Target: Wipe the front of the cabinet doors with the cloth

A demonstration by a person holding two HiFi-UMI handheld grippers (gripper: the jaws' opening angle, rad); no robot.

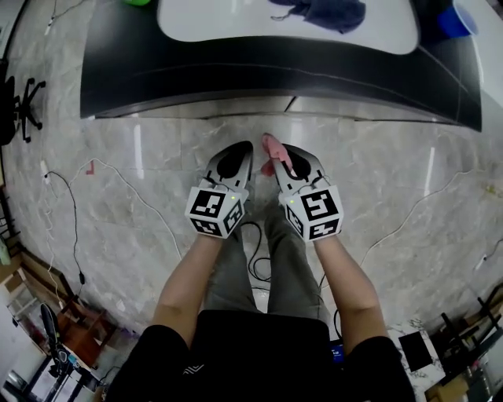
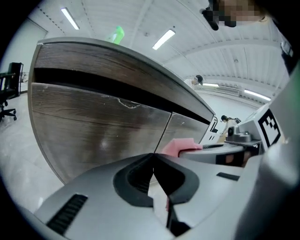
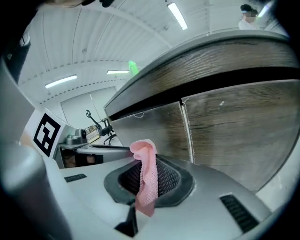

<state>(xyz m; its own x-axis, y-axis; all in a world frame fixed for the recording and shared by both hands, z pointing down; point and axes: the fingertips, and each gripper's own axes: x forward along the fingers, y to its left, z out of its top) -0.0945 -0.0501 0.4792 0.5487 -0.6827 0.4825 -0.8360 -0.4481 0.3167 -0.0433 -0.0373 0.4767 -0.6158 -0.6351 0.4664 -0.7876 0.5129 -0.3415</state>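
Note:
The cabinet's wood-grain doors (image 2: 93, 126) stand just ahead of both grippers. In the head view they show only as a thin strip (image 1: 236, 106) under the dark top. A vertical seam between two doors (image 3: 186, 126) is in the right gripper view. My right gripper (image 1: 275, 155) is shut on a pink cloth (image 3: 146, 173), which sticks up out of the jaws and hangs down over them. The cloth (image 1: 273, 149) is a short way from the doors, not touching. My left gripper (image 1: 244, 149) is beside it, shut with nothing in it; from there the cloth (image 2: 180, 145) shows to the right.
On the dark cabinet top lies a white tray-like surface (image 1: 236, 27) with a dark blue cloth (image 1: 322, 12), and a blue cup (image 1: 456, 20) at the right. Cables (image 1: 71, 204) trail over the marble floor. An office chair (image 1: 23, 102) stands far left.

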